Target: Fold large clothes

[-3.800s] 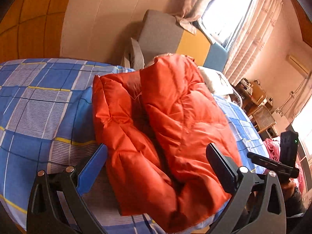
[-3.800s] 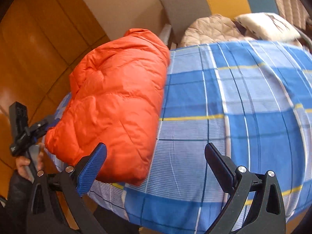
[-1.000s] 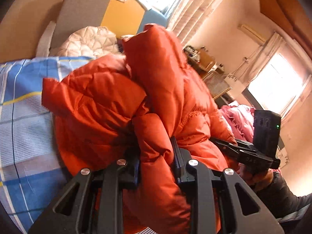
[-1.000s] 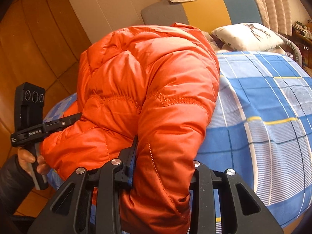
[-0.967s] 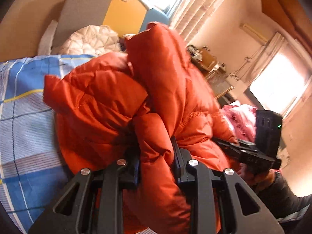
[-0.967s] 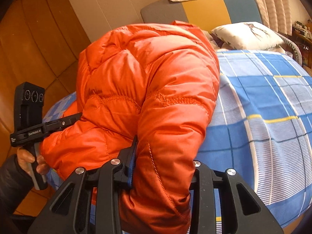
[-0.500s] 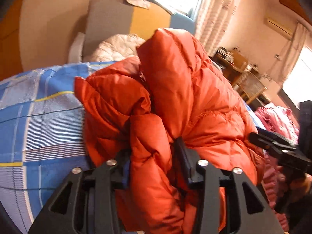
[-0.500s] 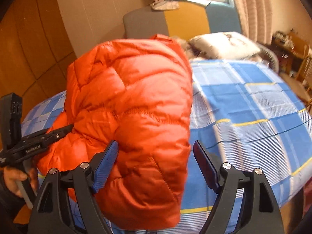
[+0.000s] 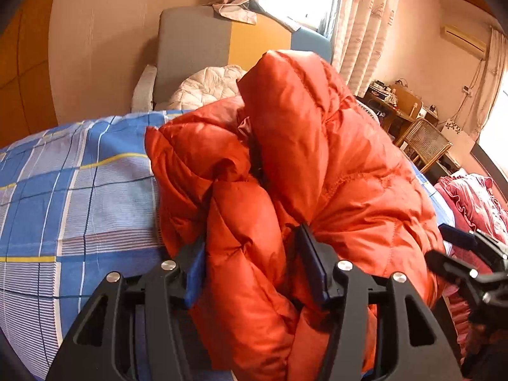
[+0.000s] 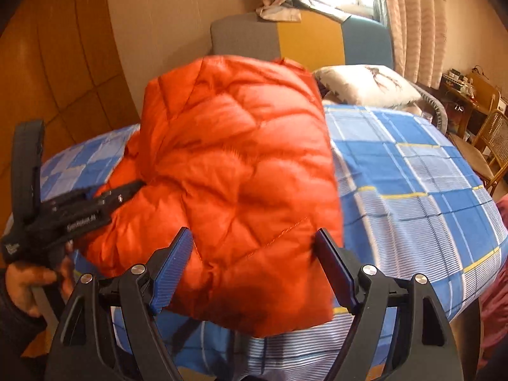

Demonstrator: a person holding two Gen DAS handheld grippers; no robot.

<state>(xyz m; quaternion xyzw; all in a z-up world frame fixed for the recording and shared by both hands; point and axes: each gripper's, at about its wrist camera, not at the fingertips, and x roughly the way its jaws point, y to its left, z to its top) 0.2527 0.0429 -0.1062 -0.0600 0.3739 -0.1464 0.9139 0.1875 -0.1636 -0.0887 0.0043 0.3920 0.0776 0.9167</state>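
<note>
An orange down jacket (image 9: pixel 317 158) is bunched in a heap on the blue plaid bed sheet (image 9: pixel 79 190). My left gripper (image 9: pixel 254 270) has a puffy fold of it between its pads; the jaws are opening, and the fabric still fills the gap and touches both pads. In the right wrist view the jacket (image 10: pixel 241 158) bulges up near the bed's front corner. My right gripper (image 10: pixel 254 270) stands open, drawn back from the hem, pads apart from the fabric. The left gripper (image 10: pixel 73 212) pokes into the jacket's side, held by a hand (image 10: pixel 25 282).
A grey, yellow and blue headboard (image 9: pixel 206 41) backs the bed, with a white quilted cover (image 9: pixel 206 89) and a pillow (image 10: pixel 365 85) before it. A wicker chair (image 9: pixel 425 143) and pink bedding (image 9: pixel 470 200) are on the right. Wood panels (image 10: pixel 47 63) line the left wall.
My right gripper let go of the jacket's hem, opened wide and drew back. My left gripper's jaws spread wider around the fold, and the view swung left.
</note>
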